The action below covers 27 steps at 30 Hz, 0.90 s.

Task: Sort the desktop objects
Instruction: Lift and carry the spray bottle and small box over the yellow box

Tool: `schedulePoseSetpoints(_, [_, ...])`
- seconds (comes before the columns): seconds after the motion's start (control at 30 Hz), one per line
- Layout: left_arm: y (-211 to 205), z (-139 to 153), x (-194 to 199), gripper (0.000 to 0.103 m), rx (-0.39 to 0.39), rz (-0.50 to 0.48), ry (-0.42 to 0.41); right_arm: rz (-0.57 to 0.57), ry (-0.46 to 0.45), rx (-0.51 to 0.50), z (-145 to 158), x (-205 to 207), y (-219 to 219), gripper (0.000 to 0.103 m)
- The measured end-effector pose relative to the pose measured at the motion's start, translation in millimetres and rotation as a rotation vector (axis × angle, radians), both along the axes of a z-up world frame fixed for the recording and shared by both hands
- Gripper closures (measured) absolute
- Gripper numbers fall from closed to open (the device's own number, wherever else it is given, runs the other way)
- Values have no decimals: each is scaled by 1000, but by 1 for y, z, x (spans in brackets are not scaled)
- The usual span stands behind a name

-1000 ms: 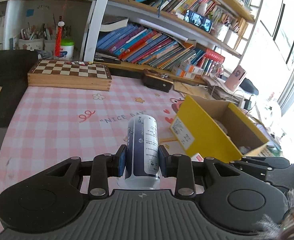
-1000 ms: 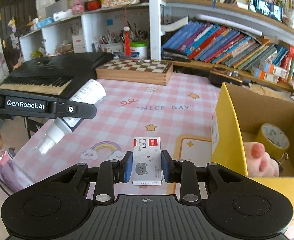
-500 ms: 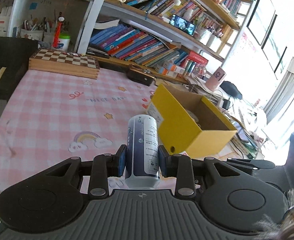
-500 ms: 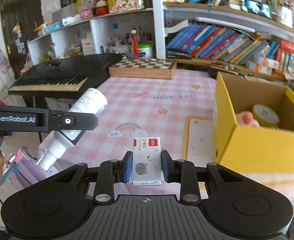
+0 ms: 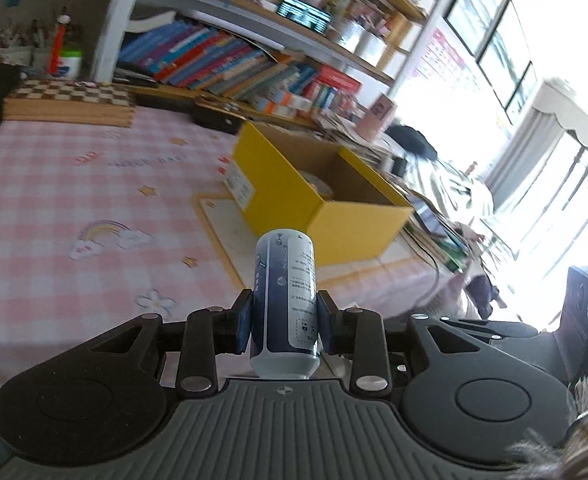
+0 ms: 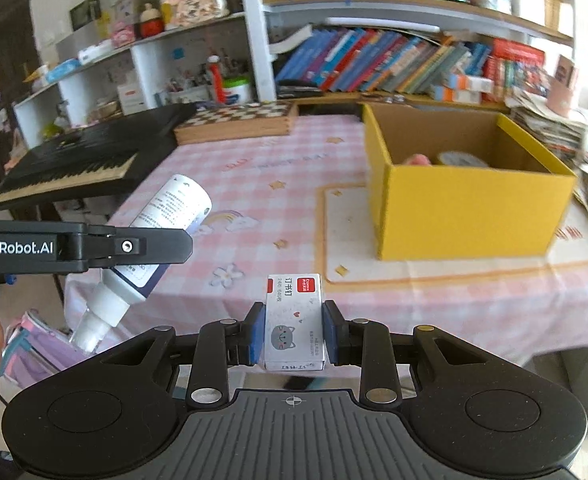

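Note:
My left gripper (image 5: 284, 326) is shut on a blue and white spray bottle (image 5: 284, 296), held in the air off the table's near edge. The same bottle (image 6: 162, 232) shows in the right wrist view, clamped in the left gripper's finger (image 6: 94, 246), nozzle pointing down. My right gripper (image 6: 294, 338) is shut on a small white staples box (image 6: 294, 320) with a red label and a cat drawing. An open yellow cardboard box (image 6: 466, 208) stands on the pink checked tablecloth (image 6: 254, 184), ahead and right of both grippers (image 5: 314, 196). It holds a tape roll (image 6: 460, 159) and a pink toy (image 6: 416, 159).
A chessboard box (image 6: 238, 122) lies at the table's far side. A black keyboard (image 6: 74, 168) sits left of the table. Bookshelves (image 6: 394, 64) run behind. Stacked papers and cables (image 5: 442, 224) lie right of the yellow box.
Both grippers have pulled back and away from the table, still holding their objects. The yellow box now looks farther off and the table's near edge has come into view.

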State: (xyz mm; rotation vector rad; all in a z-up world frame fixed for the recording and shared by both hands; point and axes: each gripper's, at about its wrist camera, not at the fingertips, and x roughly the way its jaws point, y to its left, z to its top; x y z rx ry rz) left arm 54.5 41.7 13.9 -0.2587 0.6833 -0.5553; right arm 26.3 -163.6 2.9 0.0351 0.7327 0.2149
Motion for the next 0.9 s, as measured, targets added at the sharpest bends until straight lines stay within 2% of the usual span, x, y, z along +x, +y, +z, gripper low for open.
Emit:
schedulePoseSetpoints(0.43, [-43,-1,-4,73,-17,-151,-9,-153,9,-11,2,-27,-38,73])
schedulePoseSetpoints(0.9, [-91,2,14,73,-4,-221,-10,-224,11,0,2,-23,-78,73])
